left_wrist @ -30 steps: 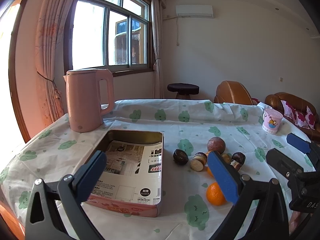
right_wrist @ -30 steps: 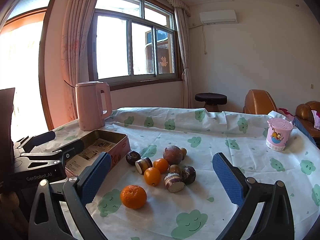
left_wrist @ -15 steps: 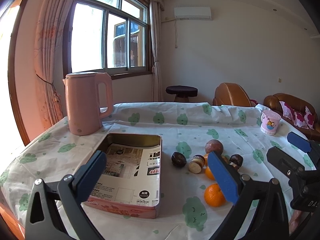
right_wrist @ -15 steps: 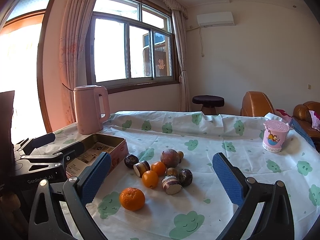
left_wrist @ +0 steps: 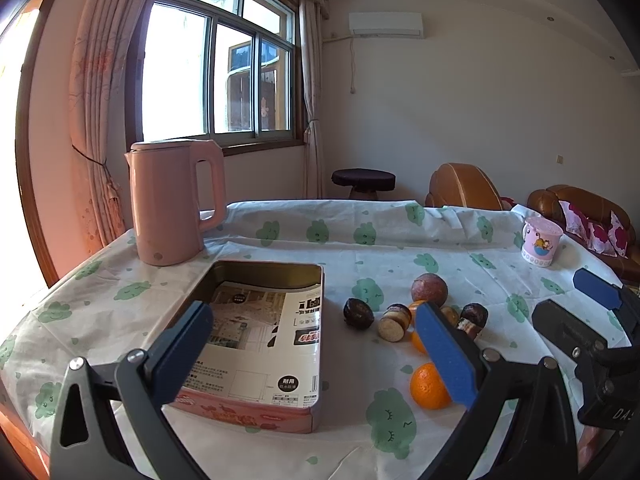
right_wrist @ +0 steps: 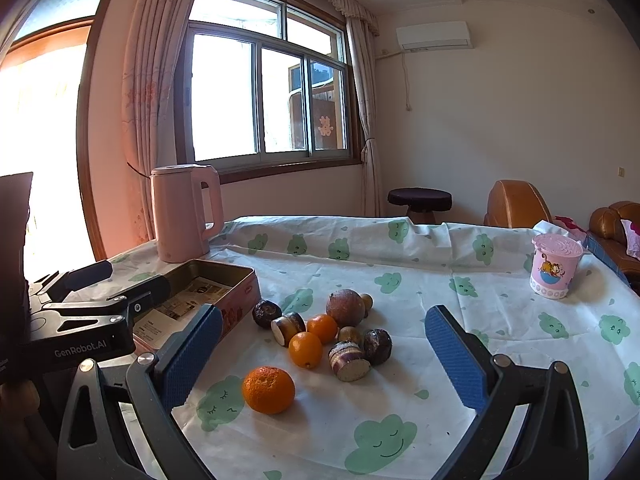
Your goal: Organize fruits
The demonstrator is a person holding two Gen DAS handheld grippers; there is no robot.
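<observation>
I hold both tools above the table point(right_wrist: 400, 248): my left hand-held gripper point(left_wrist: 316, 344) gapes wide over the open tin point(left_wrist: 256, 272), gripping nothing, and my right hand-held gripper point(right_wrist: 324, 356) is spread just as wide and empty. The fruits point(right_wrist: 320, 336) lie clustered on the cloth just beside the tin, one orange point(right_wrist: 268, 389) nearest me.

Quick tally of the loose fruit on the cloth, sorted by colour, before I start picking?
Orange citrus fruits: 3
Dark purple-brown round fruits: 2
Cut purple-skinned stalk pieces: 2
Large reddish-brown round fruit: 1
Small tan-brown fruits: 2
Total: 10
</observation>
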